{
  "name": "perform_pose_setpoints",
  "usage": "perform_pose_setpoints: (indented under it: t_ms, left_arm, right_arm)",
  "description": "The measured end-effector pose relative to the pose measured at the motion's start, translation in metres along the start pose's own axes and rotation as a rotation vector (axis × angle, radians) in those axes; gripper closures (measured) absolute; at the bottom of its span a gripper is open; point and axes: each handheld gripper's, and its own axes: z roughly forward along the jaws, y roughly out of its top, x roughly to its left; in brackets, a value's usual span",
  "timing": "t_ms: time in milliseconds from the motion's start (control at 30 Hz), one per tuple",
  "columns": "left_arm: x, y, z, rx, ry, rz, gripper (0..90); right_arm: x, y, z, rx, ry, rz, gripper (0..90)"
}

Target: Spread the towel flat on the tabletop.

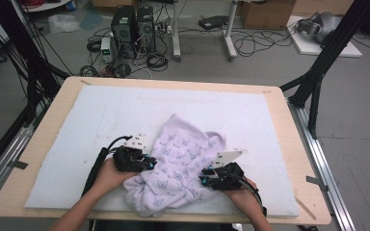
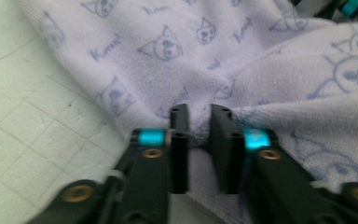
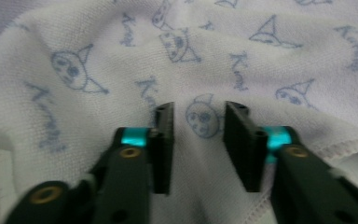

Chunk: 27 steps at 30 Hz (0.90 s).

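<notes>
A pale lilac towel [image 1: 183,159] printed with blue cat faces lies crumpled on the white foam mat [image 1: 101,115], near the table's front edge. My left gripper [image 1: 151,163] is at the towel's left side. In the left gripper view its jaws [image 2: 199,112] stand close together with a fold of the towel [image 2: 168,46] pinched between them. My right gripper [image 1: 203,177] rests on the towel's right side. In the right gripper view its jaws [image 3: 198,109] stand wider apart, with the towel [image 3: 214,46] lying fairly flat in the gap and a hemmed edge at lower right.
The mat covers most of the wooden table [image 1: 53,110]. Black frame posts [image 1: 318,67] rise at both sides of the table. Beyond the far edge, computer towers [image 1: 132,29], cables and a cardboard box [image 1: 265,14] sit on the floor.
</notes>
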Motion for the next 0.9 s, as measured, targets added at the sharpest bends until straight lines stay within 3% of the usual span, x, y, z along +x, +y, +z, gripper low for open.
perform_pose_setpoints:
  t_ms: [67, 133, 233, 267, 300, 367, 433, 500, 700, 767, 800, 900]
  left_arm:
    - [-0.002, 0.0, -0.003, 0.003, 0.014, 0.013, 85.2]
    - [-0.003, 0.0, -0.01, -0.009, 0.032, 0.015, 85.8]
    - [-0.003, -0.005, -0.028, -0.043, 0.062, 0.006, 86.0]
    - [-0.005, -0.009, -0.042, -0.069, 0.082, 0.0, 86.0]
    - [-0.005, -0.009, -0.042, -0.069, 0.082, 0.0, 86.0]
    - [-0.009, -0.014, -0.062, -0.084, 0.108, 0.013, 86.0]
    - [-0.013, -0.016, -0.069, -0.095, 0.112, 0.014, 86.1]
    - [-0.02, -0.02, -0.081, -0.102, 0.113, 0.025, 86.1]
    - [-0.043, -0.035, -0.097, -0.129, 0.082, 0.055, 85.7]
    - [-0.043, -0.036, -0.097, -0.141, 0.084, 0.057, 80.9]
    - [-0.04, -0.036, -0.097, -0.145, 0.083, 0.048, 69.5]
    - [-0.025, -0.034, -0.097, -0.168, 0.1, 0.015, 64.0]
  right_arm:
    - [-0.001, 0.001, 0.001, 0.005, 0.023, -0.003, 83.8]
    - [-0.001, 0.004, 0.001, 0.016, 0.032, -0.02, 87.1]
    - [-0.002, 0.004, 0.001, 0.015, 0.049, -0.013, 87.7]
    - [-0.002, 0.005, 0.001, 0.01, 0.054, -0.013, 87.8]
    - [0.0, 0.006, 0.0, 0.0, 0.064, -0.014, 87.9]
    - [0.005, 0.009, -0.002, -0.018, 0.08, -0.017, 87.9]
    - [0.007, 0.01, -0.004, -0.028, 0.082, -0.023, 87.9]
    - [0.02, 0.015, -0.009, -0.058, 0.115, -0.043, 87.9]
    - [0.04, 0.015, -0.012, -0.042, 0.164, -0.072, 87.5]
    - [0.04, 0.015, -0.015, -0.048, 0.164, -0.071, 82.1]
    - [0.034, 0.019, -0.02, -0.07, 0.151, -0.059, 74.0]
    - [0.026, 0.025, -0.025, -0.086, 0.119, -0.06, 69.4]
